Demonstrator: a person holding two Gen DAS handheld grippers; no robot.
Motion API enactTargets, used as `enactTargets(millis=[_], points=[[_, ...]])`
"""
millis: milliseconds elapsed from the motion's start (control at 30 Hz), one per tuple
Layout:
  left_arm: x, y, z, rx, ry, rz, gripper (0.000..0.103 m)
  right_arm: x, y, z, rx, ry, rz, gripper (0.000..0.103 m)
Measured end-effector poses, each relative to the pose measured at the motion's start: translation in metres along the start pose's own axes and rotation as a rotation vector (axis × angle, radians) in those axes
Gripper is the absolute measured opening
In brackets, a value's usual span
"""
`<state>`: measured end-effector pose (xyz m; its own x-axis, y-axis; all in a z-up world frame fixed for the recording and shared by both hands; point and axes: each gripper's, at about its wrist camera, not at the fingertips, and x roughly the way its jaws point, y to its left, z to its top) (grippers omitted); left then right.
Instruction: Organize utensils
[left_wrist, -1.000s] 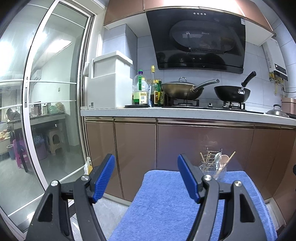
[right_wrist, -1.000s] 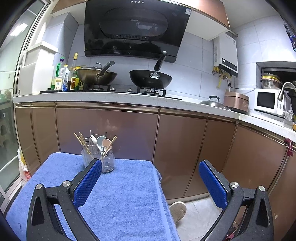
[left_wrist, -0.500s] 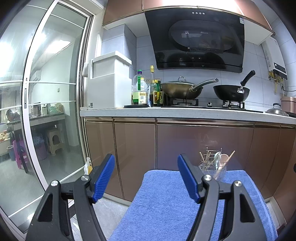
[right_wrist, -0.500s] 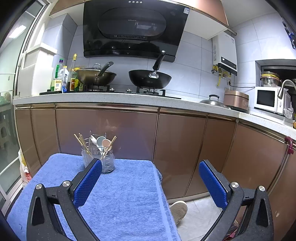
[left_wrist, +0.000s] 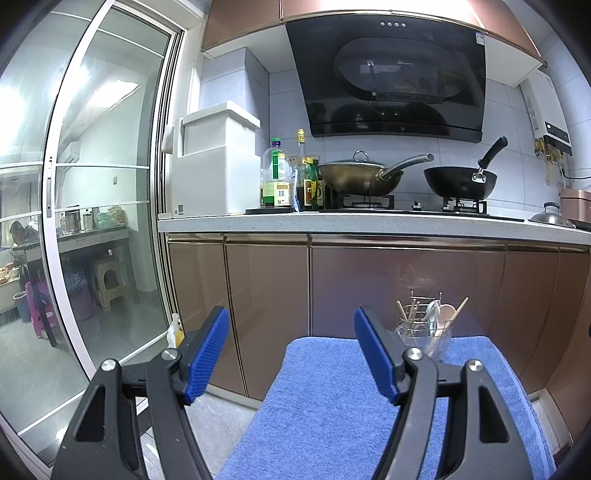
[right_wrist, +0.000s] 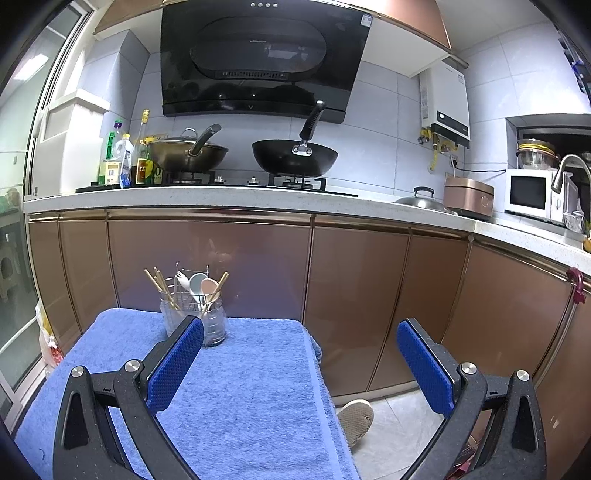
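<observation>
Both grippers are held above a blue towel (right_wrist: 240, 387), and both stand wide apart with nothing between the blue pads. The left gripper (left_wrist: 291, 350) hangs over the left edge of the towel, so its left pad (left_wrist: 207, 354) is over the floor and its right pad (left_wrist: 376, 354) is over the cloth. The right gripper (right_wrist: 299, 365) hangs over the right edge of the towel, with one pad over the cloth and the other over the floor.

The holder (right_wrist: 194, 317), a clear cup with a wire rack, stands upright on the far part of the towel, near the brown cabinets (right_wrist: 354, 306). In it stand wooden chopsticks (right_wrist: 159, 288), a white fork, a pale blue spoon (right_wrist: 197, 282) and a pink spoon (right_wrist: 209, 285). In the left view the holder (left_wrist: 424, 332) is partly hidden behind the right pad, and the colours of the spoons are hard to tell there.

Only the left view shows the glass sliding door (left_wrist: 92, 221), left of the towel, with stools and a table behind it. Only the right view shows a slipper (right_wrist: 354, 417) on the floor just right of the towel, and a microwave (right_wrist: 532, 194) and a tap (right_wrist: 570, 170) on the counter far to the right. Both views show the two woks and the bottles on the counter behind the towel
</observation>
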<state>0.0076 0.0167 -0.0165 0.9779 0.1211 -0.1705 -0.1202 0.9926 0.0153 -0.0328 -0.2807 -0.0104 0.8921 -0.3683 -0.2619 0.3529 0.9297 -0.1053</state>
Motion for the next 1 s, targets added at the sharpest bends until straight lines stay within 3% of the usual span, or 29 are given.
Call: enactTargets(millis=[1000], points=[[-0.006, -0.008, 0.005, 0.010, -0.018, -0.033, 0.069, -0.006, -0.010, 0.001, 0.034, -0.039, -0.002, 0.103]])
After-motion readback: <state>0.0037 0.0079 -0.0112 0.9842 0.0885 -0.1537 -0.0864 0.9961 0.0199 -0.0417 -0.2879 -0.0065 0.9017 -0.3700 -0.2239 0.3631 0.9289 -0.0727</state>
